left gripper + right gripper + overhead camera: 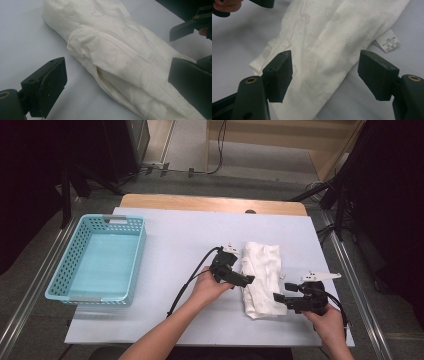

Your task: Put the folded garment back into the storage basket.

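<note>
Dim room around a pale worktop, as I see it from the high view.

My worktop (165, 245) is covered by a white sheet, with a wooden edge (210, 202) bare at 12 o'clock. Grey floor (40, 285) surrounds it, metal rails (357, 290) run at 3 and 9 o'clock, black stand legs (80, 180) rise at 10 and 2, and light wooden boards (280, 135) sit at 1 o'clock.

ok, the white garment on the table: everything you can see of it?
The white garment is thin, wrinkled cotton-like fabric folded into a long bundle on the pale table, right of centre. Stitched hems run along it; a printed care label sticks out at one edge. It lies flat. The left tongs and right tongs flank it, jaws open, not gripping.
</note>
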